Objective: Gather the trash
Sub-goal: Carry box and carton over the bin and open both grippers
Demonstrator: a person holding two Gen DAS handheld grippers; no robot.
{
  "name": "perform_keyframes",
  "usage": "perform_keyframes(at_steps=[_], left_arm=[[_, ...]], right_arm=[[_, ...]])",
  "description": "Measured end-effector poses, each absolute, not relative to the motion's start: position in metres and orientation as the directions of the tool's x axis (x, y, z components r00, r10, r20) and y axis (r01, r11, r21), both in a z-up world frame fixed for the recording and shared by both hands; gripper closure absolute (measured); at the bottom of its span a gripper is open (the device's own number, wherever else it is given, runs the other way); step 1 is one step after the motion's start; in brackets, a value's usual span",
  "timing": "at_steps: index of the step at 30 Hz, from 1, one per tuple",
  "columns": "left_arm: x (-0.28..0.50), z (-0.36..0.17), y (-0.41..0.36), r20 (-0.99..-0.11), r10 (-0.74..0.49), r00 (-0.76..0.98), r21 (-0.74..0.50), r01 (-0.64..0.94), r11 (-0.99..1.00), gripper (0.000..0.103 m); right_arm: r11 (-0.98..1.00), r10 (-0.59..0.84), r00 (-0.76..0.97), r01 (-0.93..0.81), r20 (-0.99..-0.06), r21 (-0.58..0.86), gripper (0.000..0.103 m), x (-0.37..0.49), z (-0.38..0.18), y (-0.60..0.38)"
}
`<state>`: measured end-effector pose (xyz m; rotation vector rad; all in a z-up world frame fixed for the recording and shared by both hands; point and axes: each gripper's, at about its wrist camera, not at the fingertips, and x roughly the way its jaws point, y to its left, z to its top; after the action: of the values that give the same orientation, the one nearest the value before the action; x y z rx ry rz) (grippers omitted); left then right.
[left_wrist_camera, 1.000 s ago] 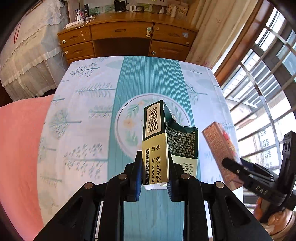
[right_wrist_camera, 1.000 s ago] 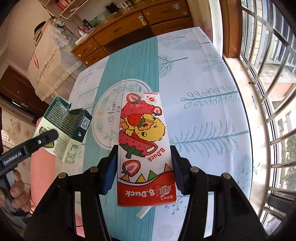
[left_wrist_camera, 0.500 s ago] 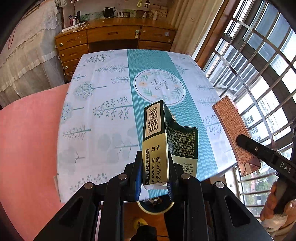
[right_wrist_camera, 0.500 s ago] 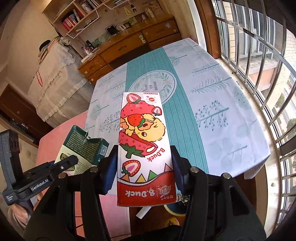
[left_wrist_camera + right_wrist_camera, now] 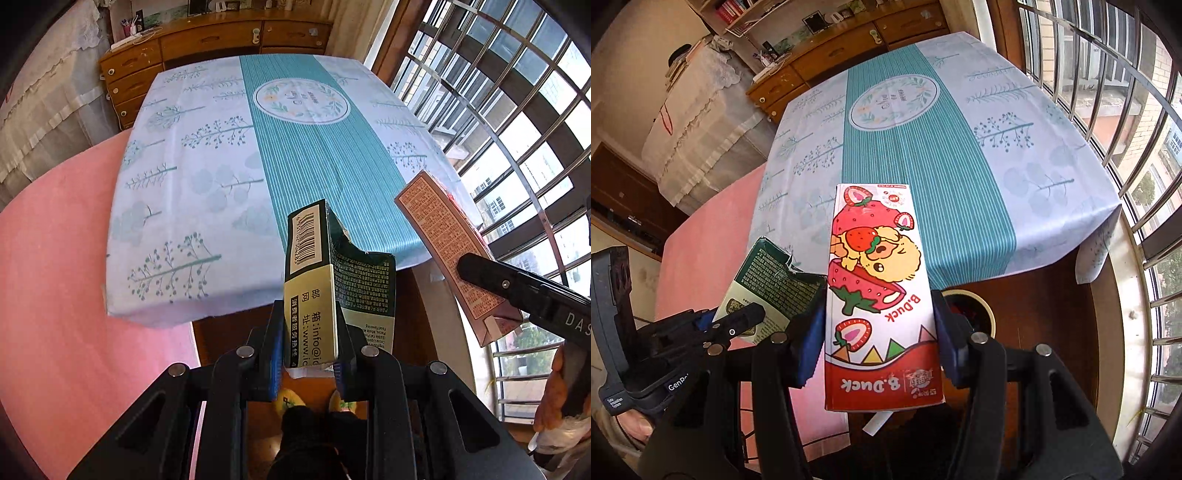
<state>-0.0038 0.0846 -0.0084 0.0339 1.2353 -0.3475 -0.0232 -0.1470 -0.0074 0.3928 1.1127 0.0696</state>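
Two pieces of trash are in view, one in each gripper, and both are held in the air nearer than the table's near edge.

The left gripper [image 5: 310, 354] is clamped on a dark green carton [image 5: 321, 291], its two blue-padded fingers pressing the narrow sides near the carton's lower end. The carton's top is torn open and ragged; a barcode sits on the face turned toward the camera, with Chinese print below it. In the right wrist view the same green carton [image 5: 772, 284] appears at the left, beside the other one and close to it; whether they touch cannot be told.

The right gripper [image 5: 879, 343] is clamped on a white and red strawberry carton [image 5: 879, 295] marked "B.Duck", with a yellow cartoon duck and several strawberries on its front. Its two fingers grip the long sides in the lower half. A white straw [image 5: 877, 421] sticks out beneath its near end. In the left wrist view this carton [image 5: 450, 258] shows its pale pink printed back at the right, tilted with its top leaning left.

Beyond both cartons stands one table [image 5: 177, 295] under a pale blue cloth with tree prints, a teal striped band down the middle and one round floral emblem [image 5: 301, 99] toward the far end. One wooden dresser [image 5: 207, 40] stands past the table. Barred windows [image 5: 517, 110] line the right side, and a pink surface [image 5: 48, 258] lies at the left. A round dark container [image 5: 971, 310] sits on the floor below the right gripper.
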Motion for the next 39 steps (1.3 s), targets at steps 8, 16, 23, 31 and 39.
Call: perform_keyframes(at_steps=[8, 16, 23, 31, 39], left_arm=[[-0.032, -0.069, 0.058, -0.957, -0.205, 0.203, -0.154, 0.244, 0.958, 0.082], [-0.031, -0.153, 0.022, -0.973, -0.164, 0.165, -0.135, 0.175, 0.975, 0.082], [-0.016, -0.243, -0.001, -0.981, -0.135, 0.142, -0.117, 0.128, 0.985, 0.082], [0.011, -0.341, -0.014, -0.987, -0.117, 0.109, -0.103, 0.126, 0.987, 0.082], [0.023, -0.4, -0.009, -0.989, -0.096, 0.116, -0.08, 0.141, 0.987, 0.044]], right_arm=[[0.928, 0.285, 0.313, 0.146, -0.906, 0.343, 0.053, -0.047, -0.079, -0.157], [0.925, 0.306, 0.211, 0.164, -0.928, 0.342, 0.053, -0.05, -0.179, -0.19], [0.921, 0.313, 0.135, 0.197, -0.94, 0.335, 0.053, -0.037, -0.276, -0.216], [0.914, 0.312, 0.095, 0.243, -0.945, 0.326, 0.053, -0.009, -0.374, -0.232], [0.884, 0.344, 0.081, 0.307, -0.935, 0.352, 0.044, 0.01, -0.443, -0.231]])
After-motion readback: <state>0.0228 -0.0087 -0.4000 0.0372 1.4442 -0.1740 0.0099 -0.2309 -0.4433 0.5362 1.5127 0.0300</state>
